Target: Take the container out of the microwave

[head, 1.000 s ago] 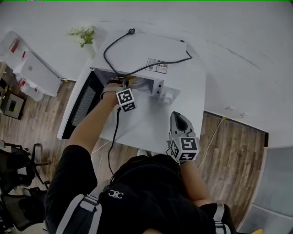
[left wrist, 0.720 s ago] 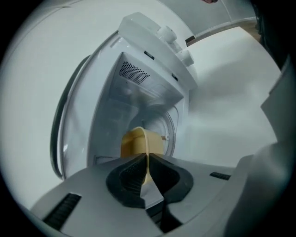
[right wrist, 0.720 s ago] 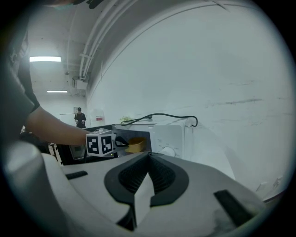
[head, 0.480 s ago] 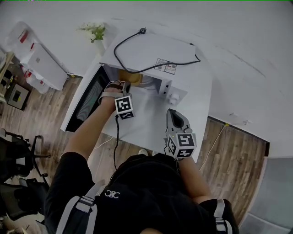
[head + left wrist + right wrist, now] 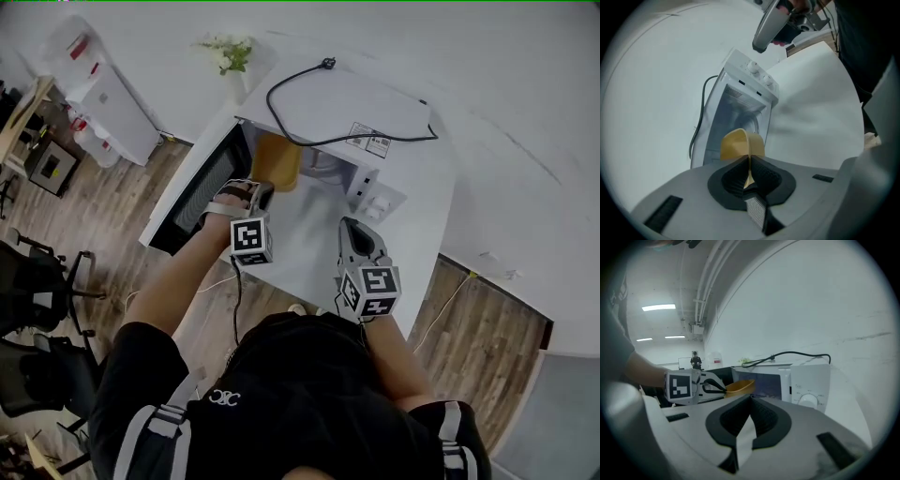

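Container (image 5: 275, 161): rim clamped in left gripper (image 5: 260, 194), nearly clear of microwave (image 5: 347, 105), set-down apparently pending; right gripper (image 5: 361, 240) closed, empty.

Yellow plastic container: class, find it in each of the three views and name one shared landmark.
Head view: yellow plastic container, upper centre.
Left gripper view: container, centre, above the jaws.
Right gripper view: container, left of centre.
Shared landmark: white microwave.
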